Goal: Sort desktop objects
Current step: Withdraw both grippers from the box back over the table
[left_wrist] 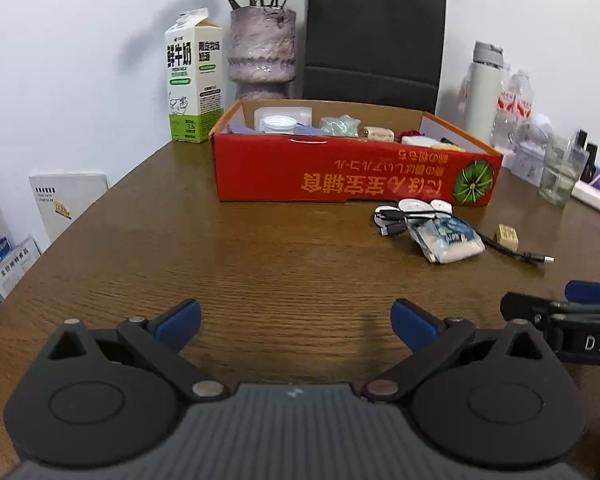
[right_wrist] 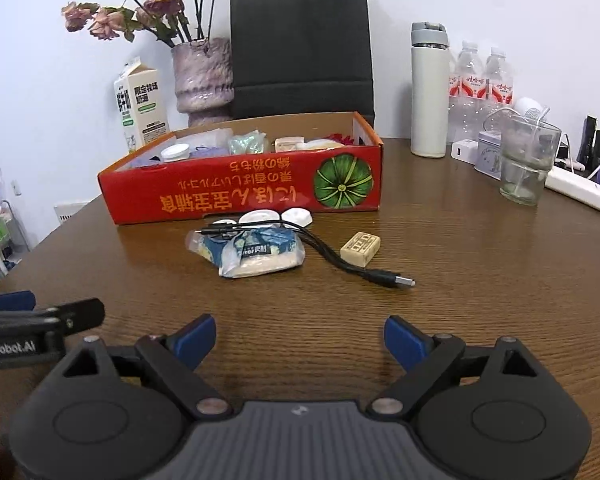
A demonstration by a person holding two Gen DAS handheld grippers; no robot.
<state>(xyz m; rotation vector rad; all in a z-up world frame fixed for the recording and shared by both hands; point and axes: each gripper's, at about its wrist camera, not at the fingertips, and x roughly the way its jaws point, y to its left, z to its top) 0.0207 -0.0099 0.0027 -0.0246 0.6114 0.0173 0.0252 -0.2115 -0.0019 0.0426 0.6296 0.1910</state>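
A red cardboard box (left_wrist: 340,174) (right_wrist: 236,192) stands on the wooden table, holding several small items. In front of it lie a plastic snack packet (right_wrist: 256,258) (left_wrist: 446,240), a black USB cable (right_wrist: 352,266) (left_wrist: 512,252), white round pieces (right_wrist: 276,216) (left_wrist: 420,206) and a beige eraser (right_wrist: 360,249) (left_wrist: 506,236). My left gripper (left_wrist: 296,320) hovers open over bare table, left of the pile. My right gripper (right_wrist: 300,338) is open and empty, a short way in front of the packet and cable. Each gripper shows at the edge of the other's view.
Behind the box stand a milk carton (left_wrist: 194,80), a vase (left_wrist: 262,60) of dried flowers and a black paper bag (left_wrist: 374,40). To the right are a white flask (right_wrist: 429,92), water bottles (right_wrist: 482,88), a glass (right_wrist: 526,164) and a power strip (right_wrist: 580,190).
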